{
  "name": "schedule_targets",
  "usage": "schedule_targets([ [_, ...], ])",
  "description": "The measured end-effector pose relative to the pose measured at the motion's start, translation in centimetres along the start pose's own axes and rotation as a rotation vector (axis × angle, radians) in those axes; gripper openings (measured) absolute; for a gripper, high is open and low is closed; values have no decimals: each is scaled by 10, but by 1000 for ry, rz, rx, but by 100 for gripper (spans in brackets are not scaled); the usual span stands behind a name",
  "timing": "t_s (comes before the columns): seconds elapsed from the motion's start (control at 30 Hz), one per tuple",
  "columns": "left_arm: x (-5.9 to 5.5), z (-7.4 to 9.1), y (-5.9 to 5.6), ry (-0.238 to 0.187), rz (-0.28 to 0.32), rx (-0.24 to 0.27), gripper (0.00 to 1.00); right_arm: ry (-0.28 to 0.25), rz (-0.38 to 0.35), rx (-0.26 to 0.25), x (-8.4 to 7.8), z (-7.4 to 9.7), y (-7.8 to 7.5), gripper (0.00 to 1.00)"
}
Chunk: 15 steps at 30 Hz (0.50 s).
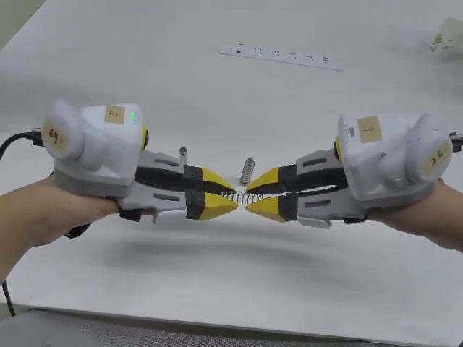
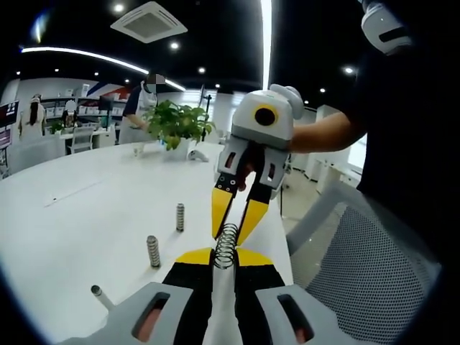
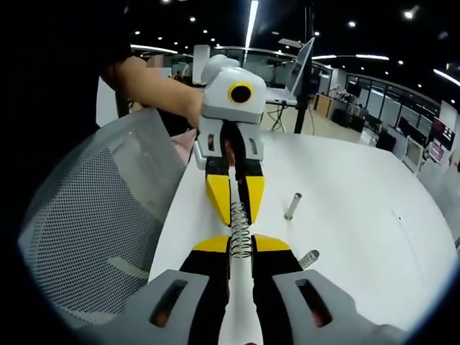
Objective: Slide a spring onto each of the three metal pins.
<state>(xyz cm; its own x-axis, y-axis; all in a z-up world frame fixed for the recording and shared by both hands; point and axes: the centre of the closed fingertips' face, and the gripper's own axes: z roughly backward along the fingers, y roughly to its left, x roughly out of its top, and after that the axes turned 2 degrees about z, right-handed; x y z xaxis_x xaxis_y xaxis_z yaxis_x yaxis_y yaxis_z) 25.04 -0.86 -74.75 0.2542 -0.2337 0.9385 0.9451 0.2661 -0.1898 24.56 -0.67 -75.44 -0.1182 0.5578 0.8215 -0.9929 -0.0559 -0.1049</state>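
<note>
left gripper (image 1: 235, 197): comes in from 9 o'clock in the head view, held level by a hand, its jaws clenched on one end of the loose spring
right gripper (image 1: 248, 196): comes in from 3 o'clock, tip to tip with the left gripper, its jaws clenched on the other end of the loose spring
loose spring (image 2: 226, 244): lies level in the air between the two pairs of yellow tips, above the table and apart from the pins
bare pin (image 1: 183, 153): stands upright on the table at 11 o'clock from the meeting tips in the head view; in the left gripper view it is the nearest of the row, at 8 o'clock
middle pin (image 1: 247, 171): upright at 12 o'clock, just behind the tips, with a spring coiled around it
far pin (image 2: 180, 215): upright with a spring around it, at 10 o'clock from the left gripper's own tips, beyond the middle pin
table (image 1: 217, 275): white, with the shadow of both grippers at 6 o'clock
power strip (image 1: 281, 56): white, lying flat at 12 o'clock, well behind the pins
chair (image 3: 93, 215): mesh back at 9 o'clock in the right gripper view, by the table edge
</note>
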Motion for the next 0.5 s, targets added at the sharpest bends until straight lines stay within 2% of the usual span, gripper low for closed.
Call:
schedule_targets([
  [0.33, 5, 0, -1, -1, -4, -33, 2, -3, -66, -21, -9, 7, -3, 12],
  [0.5, 6, -2, -3, 11, -15, -57, 2, -20, -99, -22, -9, 9, -1, 8],
])
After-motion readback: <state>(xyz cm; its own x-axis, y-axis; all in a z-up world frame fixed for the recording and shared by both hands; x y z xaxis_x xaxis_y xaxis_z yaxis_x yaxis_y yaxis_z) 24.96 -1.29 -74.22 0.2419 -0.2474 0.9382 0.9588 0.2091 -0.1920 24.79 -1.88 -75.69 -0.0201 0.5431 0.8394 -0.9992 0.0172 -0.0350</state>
